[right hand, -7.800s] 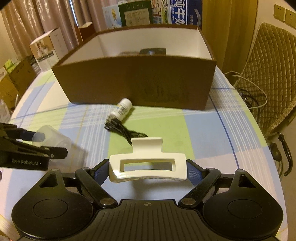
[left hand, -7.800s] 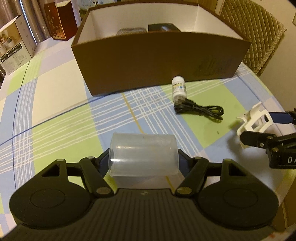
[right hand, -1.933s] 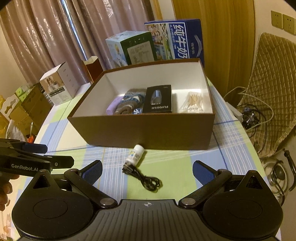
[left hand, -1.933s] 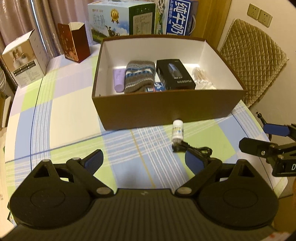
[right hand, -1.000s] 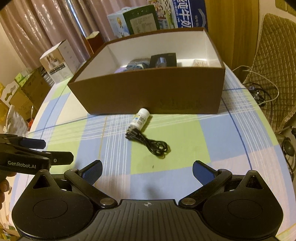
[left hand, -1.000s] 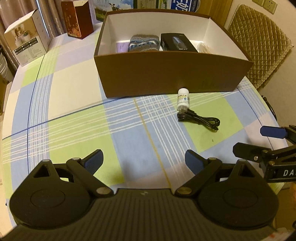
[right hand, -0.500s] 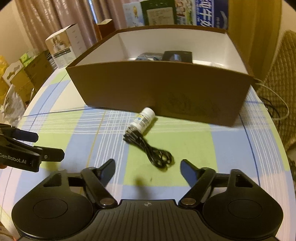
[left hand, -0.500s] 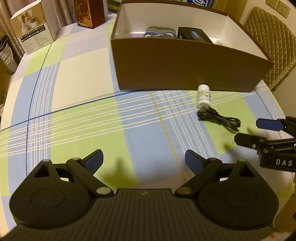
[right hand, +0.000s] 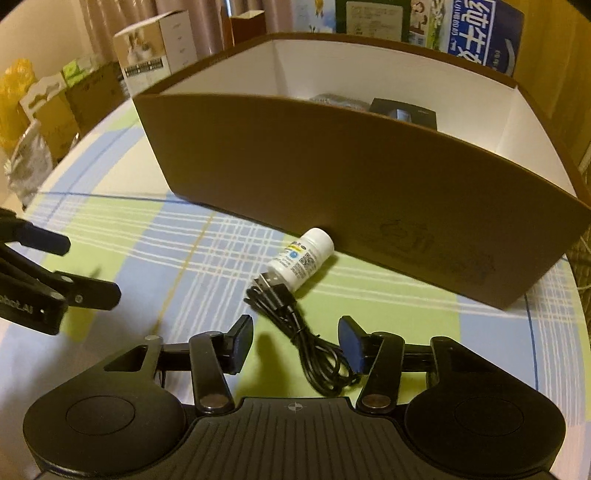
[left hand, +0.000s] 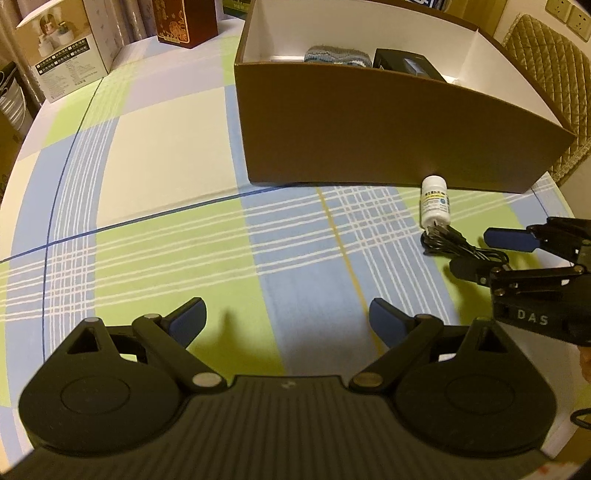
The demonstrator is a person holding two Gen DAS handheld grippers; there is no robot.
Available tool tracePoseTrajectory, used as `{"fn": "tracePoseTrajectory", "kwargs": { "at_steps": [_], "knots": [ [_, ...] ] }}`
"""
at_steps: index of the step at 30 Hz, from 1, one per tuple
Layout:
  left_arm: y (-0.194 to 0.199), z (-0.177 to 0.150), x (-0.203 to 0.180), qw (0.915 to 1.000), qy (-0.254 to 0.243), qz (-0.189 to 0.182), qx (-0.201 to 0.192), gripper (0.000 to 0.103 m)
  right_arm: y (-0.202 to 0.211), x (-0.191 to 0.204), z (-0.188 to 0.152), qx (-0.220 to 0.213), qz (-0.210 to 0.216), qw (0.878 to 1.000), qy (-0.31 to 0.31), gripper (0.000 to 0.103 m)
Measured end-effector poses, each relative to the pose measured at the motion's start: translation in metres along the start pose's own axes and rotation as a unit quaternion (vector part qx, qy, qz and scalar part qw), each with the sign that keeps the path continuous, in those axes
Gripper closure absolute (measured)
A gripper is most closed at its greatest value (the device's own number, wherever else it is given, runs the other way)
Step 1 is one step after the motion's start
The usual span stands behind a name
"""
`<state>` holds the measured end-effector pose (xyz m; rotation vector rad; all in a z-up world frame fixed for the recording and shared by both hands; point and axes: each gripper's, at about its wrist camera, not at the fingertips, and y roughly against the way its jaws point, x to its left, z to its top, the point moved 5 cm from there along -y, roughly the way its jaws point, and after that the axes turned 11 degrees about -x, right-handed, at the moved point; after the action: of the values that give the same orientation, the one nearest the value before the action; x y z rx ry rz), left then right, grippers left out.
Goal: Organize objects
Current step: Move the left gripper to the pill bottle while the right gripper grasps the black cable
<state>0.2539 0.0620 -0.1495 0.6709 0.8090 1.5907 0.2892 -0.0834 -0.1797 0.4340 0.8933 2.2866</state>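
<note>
Right claw point(right hand: 295, 343): jaws just closing, still apart, astride coiled black USB cable point(right hand: 314, 354) near brown cardboard box point(right hand: 369, 192).
Left claw point(left hand: 288, 319): apart, empty.

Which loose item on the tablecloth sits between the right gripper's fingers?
The black cable; the white bottle lies on its side farther off, against the brown box.

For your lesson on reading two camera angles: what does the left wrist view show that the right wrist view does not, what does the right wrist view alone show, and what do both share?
Only the left wrist view shows the dark red carton behind the tablecloth, the quilted chair back, and the left gripper open over bare cloth.

Only the right wrist view shows the blue milk carton behind the brown box and the right gripper, whose jaws have just been closing, either side of the black cable.

Both show the box, the white bottle lying by it, and the cable.
</note>
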Motion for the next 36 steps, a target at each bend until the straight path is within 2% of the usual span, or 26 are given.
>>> {"fn": "tracePoseTrajectory", "kwargs": {
  "at_steps": [7,8,12,19,22,26,32,34,36],
  "knots": [
    [-0.011,0.001,-0.003,1.0,-0.005,-0.006,0.006,0.01,-0.002,0.002,-0.004,-0.001,0.007,1.0,0.012,0.07],
    [-0.012,0.001,-0.004,0.9999,-0.006,-0.007,0.006,0.01,-0.001,0.001,-0.005,-0.002,0.009,1.0,0.01,0.077],
    [-0.018,0.002,-0.012,0.9997,-0.014,-0.016,0.008,0.01,0.005,0.002,-0.011,-0.001,0.014,1.0,0.006,0.086],
    [-0.022,0.005,-0.032,0.9985,-0.035,-0.043,0.001,0.01,0.026,-0.009,-0.026,0.006,-0.001,0.999,-0.036,0.087],
    [-0.023,0.008,-0.044,0.9974,-0.044,-0.057,-0.007,0.01,0.037,-0.022,-0.034,0.004,-0.029,0.998,-0.063,0.087],
    [-0.028,0.014,-0.061,0.9956,-0.05,-0.077,-0.022,0.011,0.048,-0.051,-0.04,-0.005,-0.077,0.99,-0.118,0.087],
    [-0.039,0.032,-0.085,0.9917,-0.061,-0.098,-0.057,0.014,0.056,-0.087,-0.043,-0.021,-0.125,0.973,-0.192,0.087],
    [-0.044,0.039,-0.093,0.9898,-0.068,-0.103,-0.072,0.017,0.06,-0.095,-0.043,-0.027,-0.134,0.97,-0.203,0.087],
    [-0.05,0.044,-0.1,0.988,-0.074,-0.108,-0.082,0.027,0.062,-0.1,-0.042,-0.032,-0.137,0.968,-0.205,0.087]
  ]
}}
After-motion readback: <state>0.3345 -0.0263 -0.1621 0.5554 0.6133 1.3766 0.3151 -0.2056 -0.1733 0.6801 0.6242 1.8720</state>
